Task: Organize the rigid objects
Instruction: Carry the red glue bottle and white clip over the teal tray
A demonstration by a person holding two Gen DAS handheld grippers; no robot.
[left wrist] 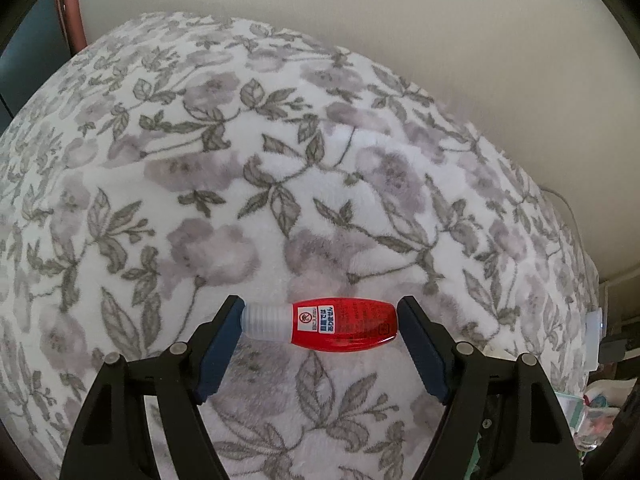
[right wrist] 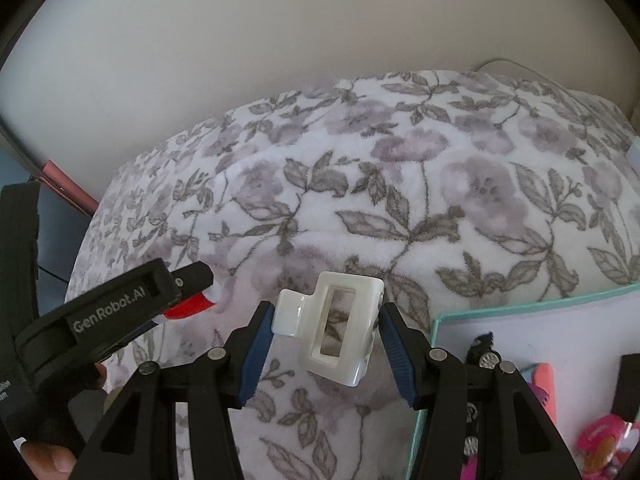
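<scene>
On fleecy floral blanket (left wrist: 280, 168), glossy red bottle (left wrist: 332, 325)

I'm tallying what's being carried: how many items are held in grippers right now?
2: a red bottle held endwise in the left gripper, and a white hair clip in the right gripper.

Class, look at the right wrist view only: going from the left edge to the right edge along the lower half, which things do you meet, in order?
left hand-held gripper → red bottle it holds → white hair claw clip between the right hand-held gripper fingers → teal-rimmed box → pink toys inside it.
</scene>
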